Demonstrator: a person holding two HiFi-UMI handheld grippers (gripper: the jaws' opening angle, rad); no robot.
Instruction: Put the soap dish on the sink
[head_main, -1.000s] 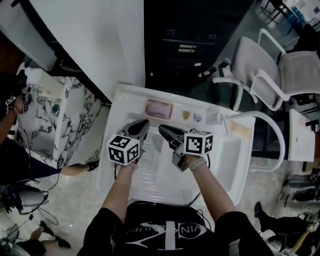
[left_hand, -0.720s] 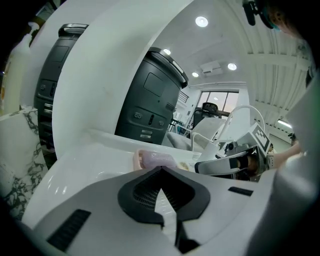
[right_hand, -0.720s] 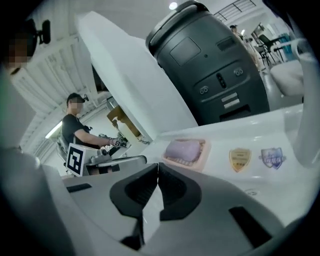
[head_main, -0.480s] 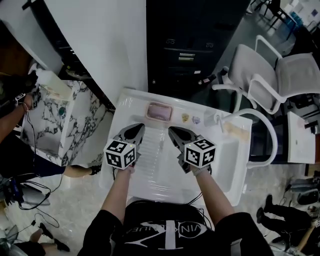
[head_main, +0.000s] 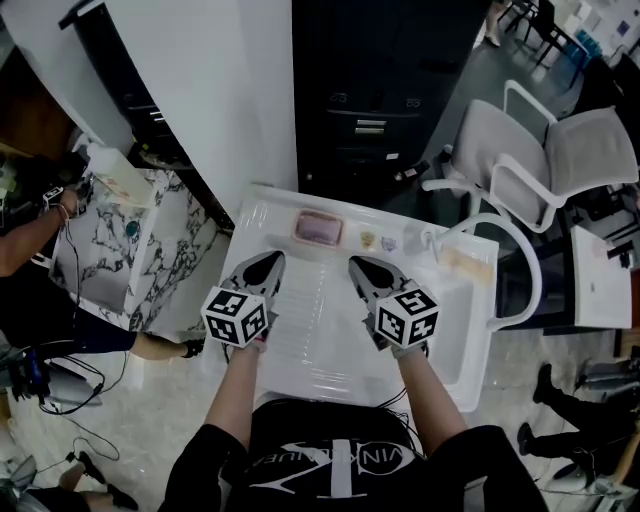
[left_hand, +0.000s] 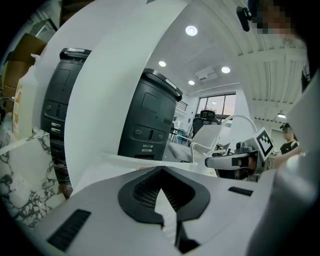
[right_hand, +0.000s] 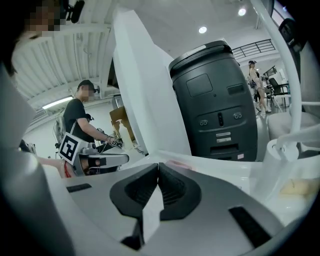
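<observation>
The pink soap dish (head_main: 318, 229) lies on the back ledge of the white sink (head_main: 300, 350); its pink edge (right_hand: 177, 164) shows just past the right jaws. My left gripper (head_main: 264, 264) hovers over the sink's left part, jaws closed tip to tip with nothing in them (left_hand: 161, 169). My right gripper (head_main: 361, 267) hovers beside it on the right, also shut and empty (right_hand: 158, 165). Both tips point at the back ledge and stop short of the dish. Each gripper view shows the other gripper, the right one (left_hand: 235, 161) and the left one (right_hand: 100, 160).
A tap (head_main: 432, 240) and a yellowish pad (head_main: 462, 262) sit at the sink's back right. A black cabinet (head_main: 372, 100) stands behind, white chairs (head_main: 540, 160) to the right, a marble-patterned counter (head_main: 150, 235) to the left, where a person's arm (head_main: 30, 235) reaches.
Both grippers have lifted and drawn back from the soap dish toward my body. The right gripper has rolled, turning its marker cube. The dish stays on the ledge.
</observation>
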